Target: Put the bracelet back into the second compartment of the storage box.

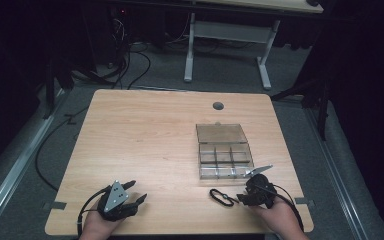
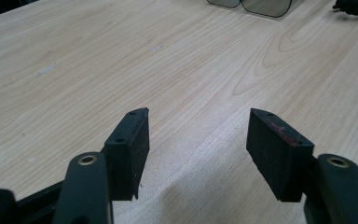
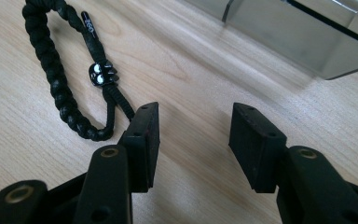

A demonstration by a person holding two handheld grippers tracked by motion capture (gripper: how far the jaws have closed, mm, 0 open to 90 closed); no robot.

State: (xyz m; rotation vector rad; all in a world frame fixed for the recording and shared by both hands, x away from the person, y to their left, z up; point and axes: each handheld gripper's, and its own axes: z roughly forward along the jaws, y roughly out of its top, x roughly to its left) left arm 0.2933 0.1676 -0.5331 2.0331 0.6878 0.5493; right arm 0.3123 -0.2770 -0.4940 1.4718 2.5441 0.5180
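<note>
So the thing that looks like it's up for grabs here is the braided cord loop (image 3: 60,88), a black paracord-style bracelet lying flat on the wooden surface (image 1: 150,145). It sits just in front of the clear compartment box (image 1: 225,157), toward the person's side, and just beside the right gripper (image 1: 243,198).

Handling-wise, my guess is it's light and floppy. Woven cord, so it'll sag and fold when lifted rather than hold its shape. Not fragile and not slippery either, since the braid has plenty of texture. There's a small dark bead (image 3: 102,74) with pale marks where the two thinner strands come together, and a small black tag (image 3: 88,23) farther along the loop. I'd pinch the thick braided side, since that's the chunkiest bit and it stands proud of the wood. The thin strands by the bead look harder to catch.

Orientation: it's a stretched oval. In the high view its long axis runs along the box's front edge, tilted a bit, with one narrow end pointing at the right gripper.

Both sets of fingers are spread wide with nothing between them. The left gripper (image 1: 135,194) hangs over bare wood, well apart from the box.
</note>
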